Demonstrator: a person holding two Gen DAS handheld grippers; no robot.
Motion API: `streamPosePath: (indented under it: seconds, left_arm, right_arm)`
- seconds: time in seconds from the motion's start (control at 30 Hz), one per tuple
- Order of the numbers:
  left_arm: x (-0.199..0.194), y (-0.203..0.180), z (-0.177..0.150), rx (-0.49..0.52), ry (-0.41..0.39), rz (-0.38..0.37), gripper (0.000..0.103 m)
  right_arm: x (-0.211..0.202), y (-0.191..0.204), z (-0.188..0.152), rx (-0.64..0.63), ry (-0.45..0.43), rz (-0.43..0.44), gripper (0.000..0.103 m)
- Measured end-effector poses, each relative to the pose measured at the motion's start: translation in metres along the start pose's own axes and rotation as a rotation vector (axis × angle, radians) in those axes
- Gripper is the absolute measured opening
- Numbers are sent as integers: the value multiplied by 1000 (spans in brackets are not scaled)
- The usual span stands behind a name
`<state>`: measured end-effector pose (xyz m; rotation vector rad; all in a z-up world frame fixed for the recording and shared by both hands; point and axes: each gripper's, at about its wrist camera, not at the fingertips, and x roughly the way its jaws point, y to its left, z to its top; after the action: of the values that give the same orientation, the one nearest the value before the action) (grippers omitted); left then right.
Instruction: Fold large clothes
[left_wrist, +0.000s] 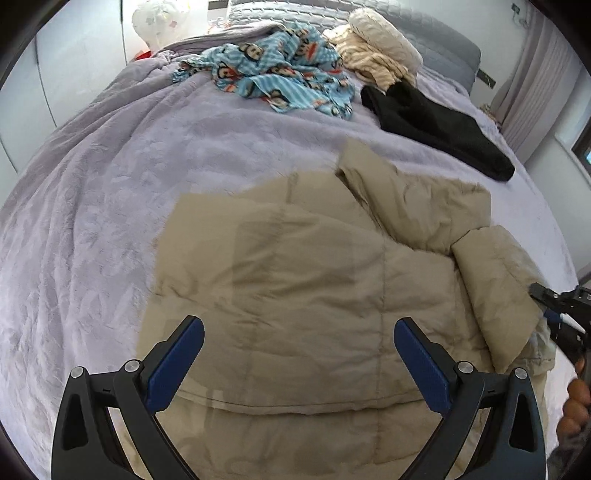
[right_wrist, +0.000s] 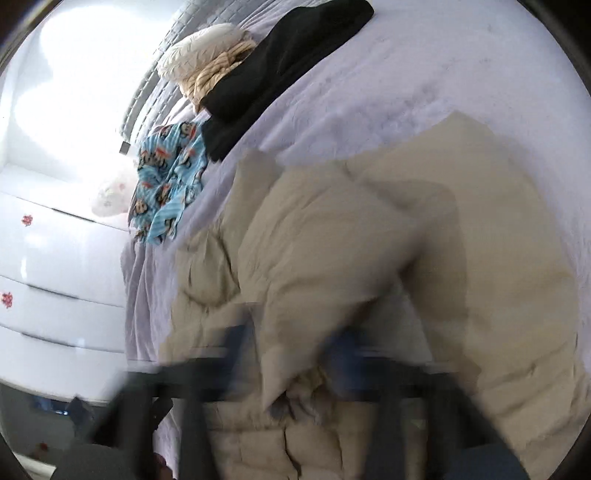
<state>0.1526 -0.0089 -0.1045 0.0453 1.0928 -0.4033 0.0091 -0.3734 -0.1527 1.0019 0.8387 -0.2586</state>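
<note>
A beige quilted jacket (left_wrist: 314, 280) lies spread on the lilac bed cover (left_wrist: 92, 206), with a sleeve (left_wrist: 495, 291) folded over at its right. My left gripper (left_wrist: 299, 336) is open and empty, hovering just above the jacket's near part. In the right wrist view the jacket (right_wrist: 369, 240) fills the middle. My right gripper (right_wrist: 284, 354) is heavily blurred; a fold of the jacket (right_wrist: 291, 373) stands between its fingers, so whether it grips is unclear. The right gripper also shows at the left wrist view's right edge (left_wrist: 554, 302).
At the head of the bed lie a blue monkey-print garment (left_wrist: 280, 70), a black garment (left_wrist: 439, 125) and a cream knit with a pillow (left_wrist: 380, 48). White drawers (right_wrist: 55, 266) stand beside the bed. A curtain (left_wrist: 535, 85) hangs at far right.
</note>
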Motion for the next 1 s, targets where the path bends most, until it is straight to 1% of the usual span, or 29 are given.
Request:
streamPosePath:
  seconds: [0.03, 0.1, 0.17, 0.23, 0.27, 0.33, 0.37, 0.4, 0.47, 0.53, 0.57, 0.6, 0.67, 0.73, 0.77, 0.8, 0.83, 0.9, 0.97, 1.0]
  left_arm:
    - [-2, 4, 0, -6, -4, -4, 103]
    - [-5, 16, 1, -26, -7, -21, 103]
    - [-10, 31, 2, -60, -10, -42, 103]
    - [-14, 43, 2, -87, -20, -46, 103]
    - [-16, 49, 3, -103, -23, -49, 103]
    - [-18, 58, 4, -129, -17, -72, 103]
    - [-17, 61, 4, -138, -11, -87, 103]
    - [-16, 62, 4, -145, 3, -117, 103]
    - [-13, 60, 5, -146, 24, -160, 103]
    - [-6, 50, 5, -131, 53, -217, 103]
    - [-2, 43, 6, -119, 68, -245, 103]
    - [4, 34, 6, -102, 87, -282, 103]
    - [14, 18, 5, -73, 118, -332, 103]
    - [29, -4, 5, -44, 160, -387, 103]
    - [36, -15, 4, -32, 182, -415, 103]
    - [42, -24, 3, -25, 198, -426, 103]
    - [52, -34, 2, -17, 217, -426, 102]
    - [66, -50, 0, -3, 253, -429, 75]
    - [76, -62, 0, 3, 308, -446, 8]
    - [79, -67, 1, -4, 332, -467, 8]
  right_arm:
    - [3, 15, 2, -59, -14, 8, 12]
    - [7, 48, -2, -190, -8, 23, 12]
    - [17, 86, -17, -341, 22, 30, 12]
    - [33, 118, -41, -479, 69, 21, 12]
    - [44, 131, -54, -537, 94, 5, 14]
    - [67, 148, -80, -636, 159, -53, 20]
    - [80, 153, -93, -680, 195, -97, 34]
    - [92, 156, -106, -724, 227, -139, 47]
    - [98, 156, -122, -772, 259, -181, 50]
    - [88, 148, -127, -767, 271, -162, 55]
    - [78, 139, -125, -742, 282, -134, 60]
    - [68, 132, -121, -708, 288, -104, 63]
    - [46, 108, -112, -622, 298, -51, 63]
    - [27, 75, -100, -506, 309, -29, 63]
    - [18, 54, -92, -428, 308, -23, 63]
    - [11, 38, -85, -369, 304, -18, 64]
    - [1, 11, -76, -263, 292, -5, 65]
    - [-13, -30, -65, -97, 258, 5, 65]
    - [-21, -59, -55, 23, 221, 39, 65]
    - [-23, -72, -50, 77, 197, 64, 65]
